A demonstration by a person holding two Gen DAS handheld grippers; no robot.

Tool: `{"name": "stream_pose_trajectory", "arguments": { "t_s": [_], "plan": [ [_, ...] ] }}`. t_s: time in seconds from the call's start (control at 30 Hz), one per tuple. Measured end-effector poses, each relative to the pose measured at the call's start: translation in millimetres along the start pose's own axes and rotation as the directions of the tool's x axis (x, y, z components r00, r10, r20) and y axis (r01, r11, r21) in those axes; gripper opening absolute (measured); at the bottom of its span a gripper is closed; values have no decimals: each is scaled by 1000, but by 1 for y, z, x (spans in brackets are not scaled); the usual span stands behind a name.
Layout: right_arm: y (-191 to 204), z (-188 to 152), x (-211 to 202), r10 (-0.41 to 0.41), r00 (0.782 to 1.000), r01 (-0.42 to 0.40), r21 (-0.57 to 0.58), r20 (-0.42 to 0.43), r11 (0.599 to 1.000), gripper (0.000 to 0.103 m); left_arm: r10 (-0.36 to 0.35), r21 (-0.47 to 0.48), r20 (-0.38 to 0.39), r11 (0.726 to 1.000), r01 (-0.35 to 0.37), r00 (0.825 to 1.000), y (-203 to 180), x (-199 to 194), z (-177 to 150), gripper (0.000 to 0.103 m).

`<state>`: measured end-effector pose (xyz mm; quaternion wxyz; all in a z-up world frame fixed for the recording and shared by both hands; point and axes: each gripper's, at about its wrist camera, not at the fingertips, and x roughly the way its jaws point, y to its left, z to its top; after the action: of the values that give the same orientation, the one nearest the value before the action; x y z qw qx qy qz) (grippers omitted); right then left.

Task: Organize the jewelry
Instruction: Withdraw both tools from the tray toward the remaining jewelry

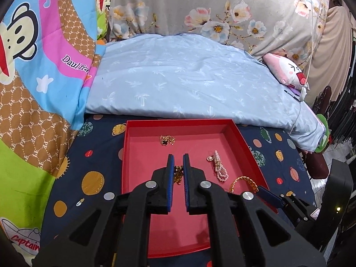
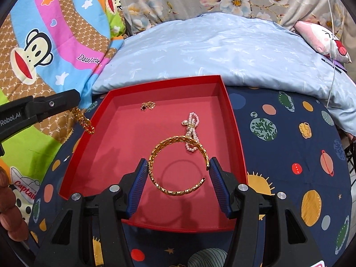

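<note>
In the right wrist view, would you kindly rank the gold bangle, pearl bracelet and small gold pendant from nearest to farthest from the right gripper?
1. Gold bangle: held between the right gripper fingers.
2. Pearl bracelet: just beyond, slightly right.
3. Small gold pendant: farthest, toward the red tray's far left.

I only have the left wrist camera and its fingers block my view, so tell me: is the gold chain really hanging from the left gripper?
Observer: Yes. In the right wrist view the gold chain dangles from the tip of the left gripper, by the left wall of the red box.
Operator: What has the right gripper got?
Observer: The right gripper holds the gold bangle across its width, one pad on each side.
Operator: Is the bangle a closed ring?
Observer: No, it is an open cuff. Its gap sits next to the pad on the picture's right.
</note>
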<state>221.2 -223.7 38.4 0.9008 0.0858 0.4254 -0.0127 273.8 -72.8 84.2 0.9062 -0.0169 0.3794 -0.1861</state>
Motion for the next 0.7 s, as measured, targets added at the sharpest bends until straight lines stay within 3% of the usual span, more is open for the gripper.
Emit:
{"name": "stream_pose_trajectory", "arguments": {
  "t_s": [0.2,0.27,0.37,0.6,0.7],
  "plan": [
    [-3,-1,6,-7,1000,7,5,-3,1000,56,19,9,-8,1000,-19,1000,0,10,-3,13],
    [-4,-2,6,-4,1000,4,10,-1,1000,56,32,1,-17,999,-32,999,2,13,-3,27],
    [-6,-3,0,-1,1000,1,17,12,1000,56,38,-16,-20,999,-39,999,8,10,-4,36],
    [-13,-10,-36,13,998,-17,51,69,999,56,79,-23,12,997,-79,997,17,-20,-13,39],
    [-16,-21,-57,19,996,-24,59,90,998,57,96,-36,31,995,-95,995,23,-42,-23,45]
  ]
}}
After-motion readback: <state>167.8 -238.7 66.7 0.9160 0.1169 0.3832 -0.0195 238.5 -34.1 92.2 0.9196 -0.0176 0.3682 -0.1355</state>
